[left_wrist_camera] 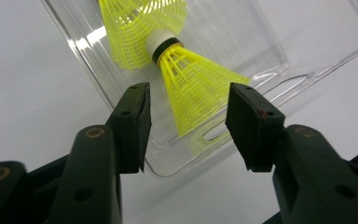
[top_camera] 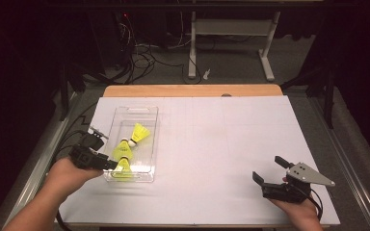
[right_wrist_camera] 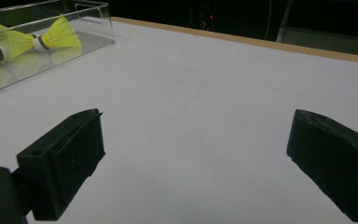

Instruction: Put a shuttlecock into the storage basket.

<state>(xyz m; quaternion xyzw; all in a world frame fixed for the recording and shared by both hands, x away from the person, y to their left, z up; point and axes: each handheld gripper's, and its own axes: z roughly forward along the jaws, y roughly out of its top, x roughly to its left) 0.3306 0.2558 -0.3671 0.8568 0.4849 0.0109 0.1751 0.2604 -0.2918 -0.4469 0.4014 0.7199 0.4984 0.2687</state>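
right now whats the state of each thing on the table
clear tray: upright, lidless, holds all three shuttlecocks
yellow shuttlecocks: lying on their sides in the tray
left gripper: open, at the tray's near end, pads touch nothing
right gripper: open, empty, above bare white sheet

High cam overhead; gripper cams low, share tray (top_camera: 150, 126).

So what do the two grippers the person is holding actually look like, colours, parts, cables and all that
Both are black, two-jawed tools with blocky rectangular pads. The left gripper has brass-coloured rings set in its jaw arms and a dark cable trailing off the table's left edge. The right gripper carries a grey three-cornered plate with small holes on top, and a black cable loops beside the wrist. No sleeves show on the forearms.
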